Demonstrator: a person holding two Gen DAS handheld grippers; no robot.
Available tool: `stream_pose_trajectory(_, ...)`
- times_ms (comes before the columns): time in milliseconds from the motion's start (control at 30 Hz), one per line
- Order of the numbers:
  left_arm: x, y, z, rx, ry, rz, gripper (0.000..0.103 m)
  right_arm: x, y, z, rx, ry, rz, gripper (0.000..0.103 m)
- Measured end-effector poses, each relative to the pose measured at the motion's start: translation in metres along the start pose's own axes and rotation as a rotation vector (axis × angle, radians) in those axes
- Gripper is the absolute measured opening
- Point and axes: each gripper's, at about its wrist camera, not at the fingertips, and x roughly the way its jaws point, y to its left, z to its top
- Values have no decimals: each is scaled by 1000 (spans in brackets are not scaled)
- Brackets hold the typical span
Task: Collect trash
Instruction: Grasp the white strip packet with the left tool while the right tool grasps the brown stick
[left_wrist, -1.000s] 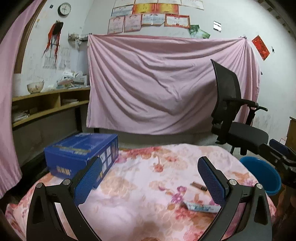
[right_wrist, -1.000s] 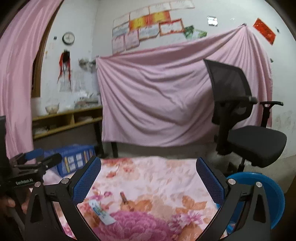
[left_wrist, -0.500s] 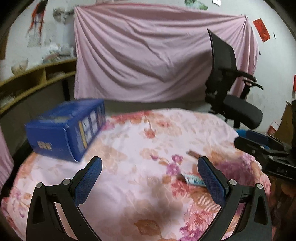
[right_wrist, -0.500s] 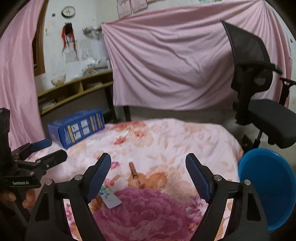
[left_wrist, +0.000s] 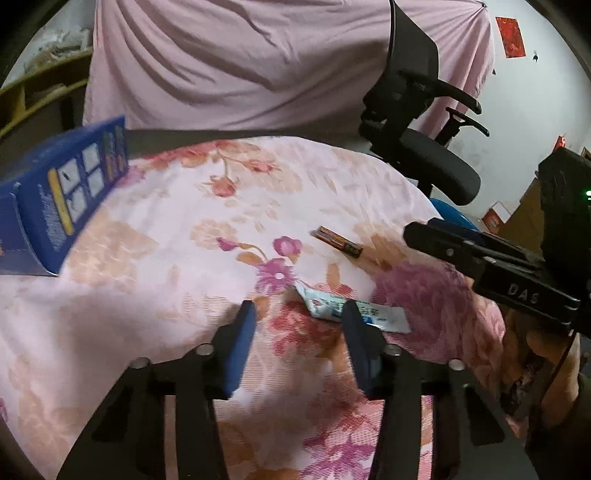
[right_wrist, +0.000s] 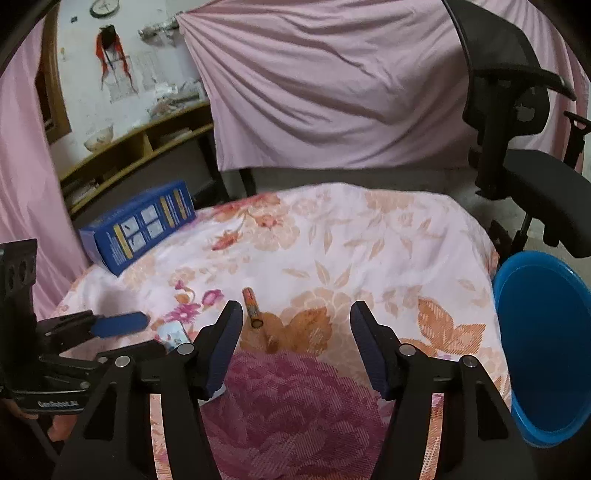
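Left wrist view: you've lowered the left gripper (left_wrist: 297, 325), narrowed but empty, toward the pale wrapper (left_wrist: 325, 306) at one o'clock; the right gripper (right_wrist: 295, 332), spread, nears the orange tube (right_wrist: 252, 309).

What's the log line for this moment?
left gripper: open, over wrapper | right gripper: open, near battery | blue bin: beside table

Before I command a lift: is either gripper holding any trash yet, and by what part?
Nothing is held. The left gripper is open, its fingers astride one end of the white wrapper lying on the floral cloth. The right gripper is open, beside the brown tube.
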Motion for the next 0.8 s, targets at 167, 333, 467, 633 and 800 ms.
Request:
stream_pose_trajectory(167, 6, -3, 5, -18, 27, 4, 25, 7, -5, -1, 19, 40, -6, 59)
stream_pose_trajectory(333, 14, 2, 13, -73, 47, -22, 11, 12, -6, -1, 28, 68, -11, 59)
stream_pose_trajectory(467, 18, 8, 21, -115, 57, -51, 6, 16, -7, -2, 27, 91, -15, 59)
stream_pose_trajectory(633, 20, 11, 28, -100, 62, -39, 4, 21, -4, -2, 16, 116, 1, 57)
stream_pose_trajectory(800, 22, 11, 35, 6, 88, 38, 4, 32, 6, -1, -4, 151, 54, 42)
